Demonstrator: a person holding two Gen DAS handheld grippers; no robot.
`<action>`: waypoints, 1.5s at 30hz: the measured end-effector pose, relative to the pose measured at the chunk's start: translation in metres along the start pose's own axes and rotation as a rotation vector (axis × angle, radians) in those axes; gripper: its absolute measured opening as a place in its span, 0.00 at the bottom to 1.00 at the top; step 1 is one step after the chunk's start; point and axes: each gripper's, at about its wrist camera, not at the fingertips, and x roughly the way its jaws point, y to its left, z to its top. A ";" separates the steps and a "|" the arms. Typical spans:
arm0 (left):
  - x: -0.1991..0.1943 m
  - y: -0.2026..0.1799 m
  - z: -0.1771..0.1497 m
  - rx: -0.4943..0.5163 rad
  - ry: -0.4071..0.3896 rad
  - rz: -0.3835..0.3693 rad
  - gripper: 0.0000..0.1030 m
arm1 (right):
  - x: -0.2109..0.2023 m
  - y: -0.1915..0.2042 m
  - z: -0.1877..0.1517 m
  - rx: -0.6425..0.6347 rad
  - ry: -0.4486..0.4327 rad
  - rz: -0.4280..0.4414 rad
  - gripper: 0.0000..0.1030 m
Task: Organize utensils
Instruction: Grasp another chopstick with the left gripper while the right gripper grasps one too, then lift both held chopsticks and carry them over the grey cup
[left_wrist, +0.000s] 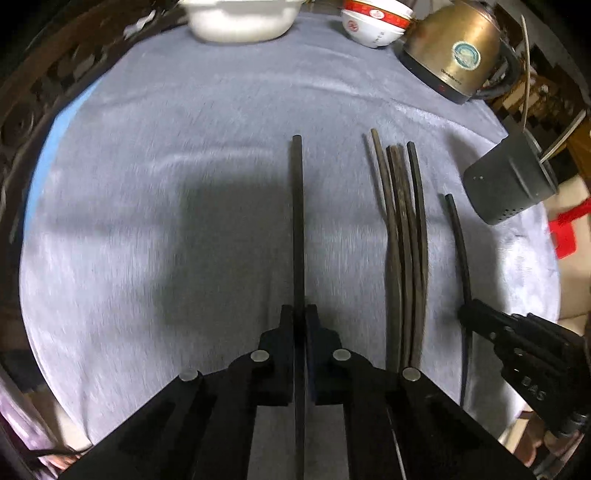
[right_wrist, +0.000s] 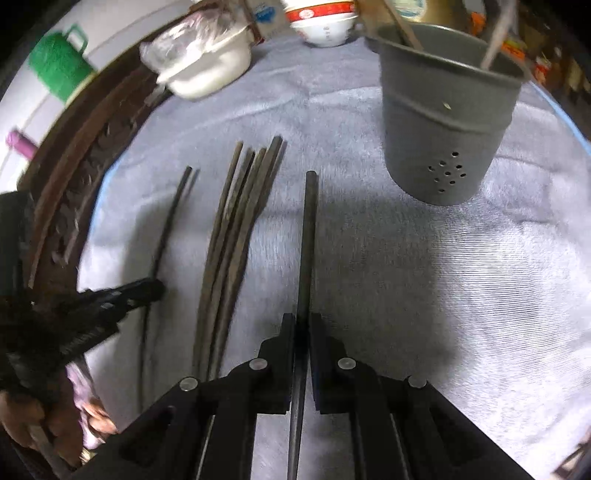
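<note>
Beside the grey utensil holder (right_wrist: 448, 122), on the cloth-covered desk (left_wrist: 184, 147), I note a bundle of dark chopsticks (left_wrist: 404, 251) lying flat. My right tongs (right_wrist: 302, 325) are pressed together, pinching a single chopstick (right_wrist: 308, 236) between the bundle and the holder. My left tongs (left_wrist: 299, 314) pinch another chopstick (left_wrist: 298, 221) on the bundle's far side from the holder (two sticks already stand inside it). Behind the holder sit a kettle (left_wrist: 454, 48) and bowls (left_wrist: 373, 22).
</note>
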 end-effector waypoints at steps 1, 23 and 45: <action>-0.001 0.003 -0.002 -0.021 0.003 -0.015 0.06 | 0.000 0.001 0.000 -0.019 0.015 -0.008 0.09; 0.002 0.007 0.024 -0.014 0.074 -0.023 0.07 | 0.011 0.009 0.028 -0.086 0.096 -0.112 0.09; -0.042 0.011 0.021 -0.038 -0.078 -0.081 0.06 | -0.041 -0.012 0.017 0.034 -0.147 0.004 0.07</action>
